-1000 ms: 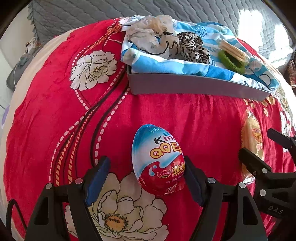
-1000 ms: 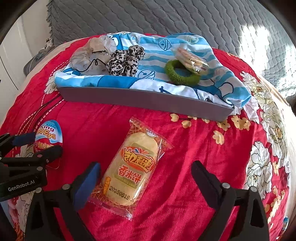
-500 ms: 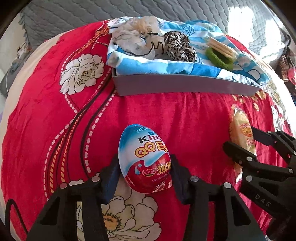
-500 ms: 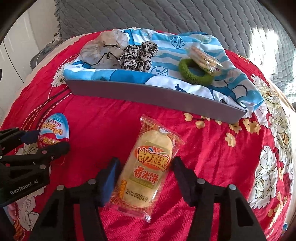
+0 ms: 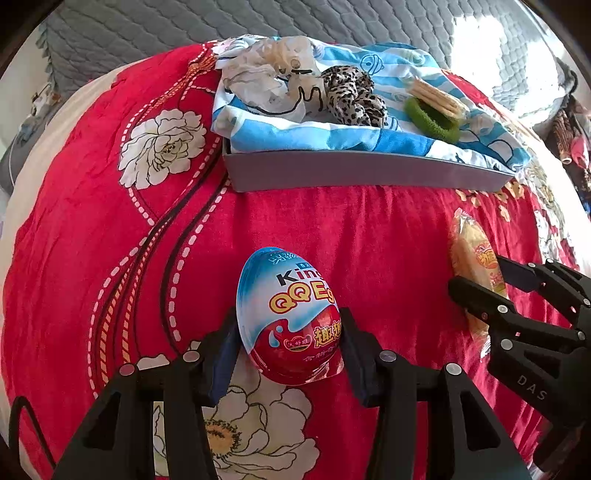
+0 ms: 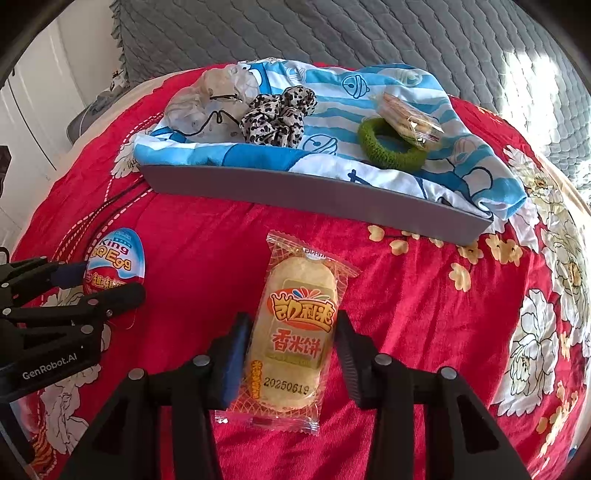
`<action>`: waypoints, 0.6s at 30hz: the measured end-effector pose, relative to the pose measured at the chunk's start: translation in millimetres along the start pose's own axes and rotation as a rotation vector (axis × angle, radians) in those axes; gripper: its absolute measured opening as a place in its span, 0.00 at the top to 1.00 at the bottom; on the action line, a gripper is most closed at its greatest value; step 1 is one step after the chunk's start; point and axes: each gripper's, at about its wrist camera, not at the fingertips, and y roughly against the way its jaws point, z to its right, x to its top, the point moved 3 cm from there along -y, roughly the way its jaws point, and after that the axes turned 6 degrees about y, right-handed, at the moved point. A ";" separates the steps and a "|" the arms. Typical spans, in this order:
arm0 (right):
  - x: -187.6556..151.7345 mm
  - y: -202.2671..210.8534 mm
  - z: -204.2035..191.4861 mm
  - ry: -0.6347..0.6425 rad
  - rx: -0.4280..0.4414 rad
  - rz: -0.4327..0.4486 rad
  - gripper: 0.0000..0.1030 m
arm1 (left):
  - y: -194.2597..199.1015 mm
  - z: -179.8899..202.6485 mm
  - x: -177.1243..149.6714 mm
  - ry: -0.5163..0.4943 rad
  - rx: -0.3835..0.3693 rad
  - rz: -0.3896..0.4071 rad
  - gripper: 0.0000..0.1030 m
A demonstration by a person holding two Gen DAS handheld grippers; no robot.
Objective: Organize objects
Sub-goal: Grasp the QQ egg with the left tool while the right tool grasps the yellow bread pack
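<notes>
Both hand-held grippers are down on the red floral bedspread [image 5: 92, 229], each closed in on a snack. Low in the centre of the left wrist view, the left gripper [image 5: 290, 339] has its two dark pads pressed against either side of a blue-and-red chocolate egg [image 5: 288, 314], which stands upright with its pointed end up over a white flower in the fabric. At the right edge of that same view the right gripper [image 5: 491, 280] shows side-on, its fingers around a rice cracker packet [image 5: 471, 254].

From the right wrist view, the egg sits at the left edge of the frame, and the packet lies lengthwise at lower centre with the pads squeezing its lower half from both sides, the printed date facing up.

Across the upper part of both views is a grey tray [image 6: 314, 188] lined with a blue-and-white cartoon cloth [image 6: 332, 99]. Along it from left to right lie a pale crumpled scrunchie [image 6: 207, 99] at the upper left, a leopard-print scrunchie [image 6: 277, 118] just beside it, then a green hair tie [image 6: 391, 147] with a clear pack of biscuits [image 6: 406, 118] resting partly on its ring. A grey quilted headboard [image 6: 332, 33] fills the top of the frame behind the tray.
</notes>
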 end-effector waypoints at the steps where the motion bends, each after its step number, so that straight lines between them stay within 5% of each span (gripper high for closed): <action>1: 0.0 1.1 -0.8 0.002 0.001 0.001 0.57 | 0.5 0.0 0.3 -0.001 0.004 0.001 0.49; 18: 1.2 20.6 -3.2 0.007 -0.003 0.029 0.57 | 23.1 7.3 4.7 -0.009 0.010 0.040 0.49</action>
